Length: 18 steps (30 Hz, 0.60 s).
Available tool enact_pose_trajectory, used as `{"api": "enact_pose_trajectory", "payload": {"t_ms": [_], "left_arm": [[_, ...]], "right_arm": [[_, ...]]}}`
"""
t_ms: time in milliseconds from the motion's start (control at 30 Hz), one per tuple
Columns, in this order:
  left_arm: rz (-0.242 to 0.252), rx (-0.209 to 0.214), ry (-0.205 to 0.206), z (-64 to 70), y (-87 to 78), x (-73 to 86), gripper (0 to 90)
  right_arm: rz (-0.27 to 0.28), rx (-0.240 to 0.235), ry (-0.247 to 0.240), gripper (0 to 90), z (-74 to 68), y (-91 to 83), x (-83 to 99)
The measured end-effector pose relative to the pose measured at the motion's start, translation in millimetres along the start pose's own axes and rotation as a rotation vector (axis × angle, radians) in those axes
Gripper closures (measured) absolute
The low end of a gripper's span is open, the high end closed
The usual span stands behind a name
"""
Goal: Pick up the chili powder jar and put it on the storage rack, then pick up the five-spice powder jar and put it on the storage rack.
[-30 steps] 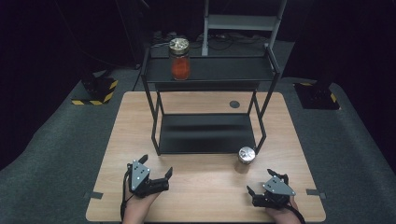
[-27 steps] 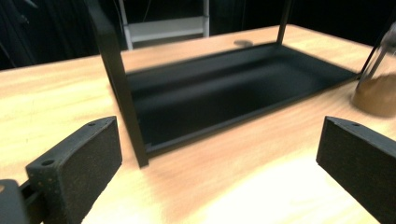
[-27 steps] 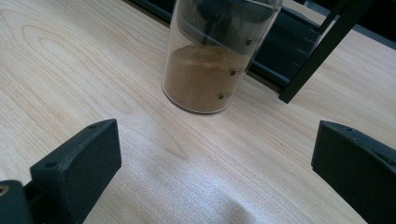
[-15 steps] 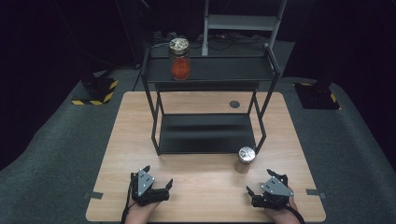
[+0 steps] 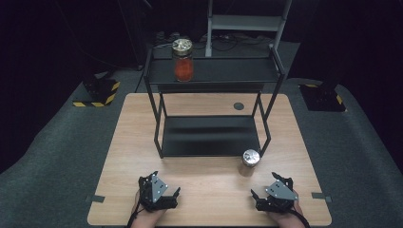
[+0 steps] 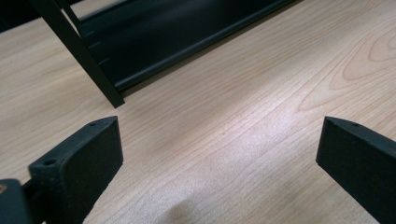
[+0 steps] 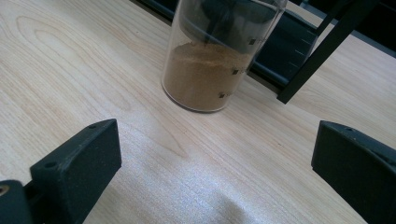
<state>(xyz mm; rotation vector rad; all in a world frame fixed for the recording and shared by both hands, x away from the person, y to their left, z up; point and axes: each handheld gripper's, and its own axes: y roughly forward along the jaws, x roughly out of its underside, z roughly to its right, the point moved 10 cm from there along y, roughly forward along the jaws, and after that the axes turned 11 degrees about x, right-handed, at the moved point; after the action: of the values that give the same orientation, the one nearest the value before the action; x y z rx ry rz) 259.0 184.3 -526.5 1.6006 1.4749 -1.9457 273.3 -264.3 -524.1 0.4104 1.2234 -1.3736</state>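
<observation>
At the near edge of the worktop [image 5: 133, 142] both tools rest spread and empty: the left tool [image 5: 159, 194] well apart from everything, the right tool [image 5: 272, 194] near the jar of brown powder [image 7: 212, 60], which stands just beside the rack's front leg [image 5: 264, 130]. This looks like the approach step; next, the right tool should advance and straddle the jar, probably low on the glass.

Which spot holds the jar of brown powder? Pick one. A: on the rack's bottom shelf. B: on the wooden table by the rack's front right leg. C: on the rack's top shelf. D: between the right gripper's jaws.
B: the jar of brown powder stands on the wooden table beside the rack's front right leg, ahead of the open right gripper and untouched by it.
</observation>
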Motion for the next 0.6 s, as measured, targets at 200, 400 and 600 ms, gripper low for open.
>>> {"api": "enact_pose_trajectory", "payload": {"t_ms": [200, 400, 600], "left_arm": [[0.012, 0.009, -0.03, -3.4, -1.7, 1.1, 1.2], [0.015, 0.002, -0.044, -4.2, -2.7, 1.9, 1.2], [0.009, 0.004, -0.024, -2.7, -2.4, 1.5, 1.2]], "right_arm": [[0.004, -0.01, 0.009, 0.5, 1.5, -0.6, 0.7], [0.022, -0.011, 0.043, 0.5, 5.4, -3.0, 3.6], [0.022, -0.015, 0.06, 0.4, 7.0, -7.4, 1.7]]}}
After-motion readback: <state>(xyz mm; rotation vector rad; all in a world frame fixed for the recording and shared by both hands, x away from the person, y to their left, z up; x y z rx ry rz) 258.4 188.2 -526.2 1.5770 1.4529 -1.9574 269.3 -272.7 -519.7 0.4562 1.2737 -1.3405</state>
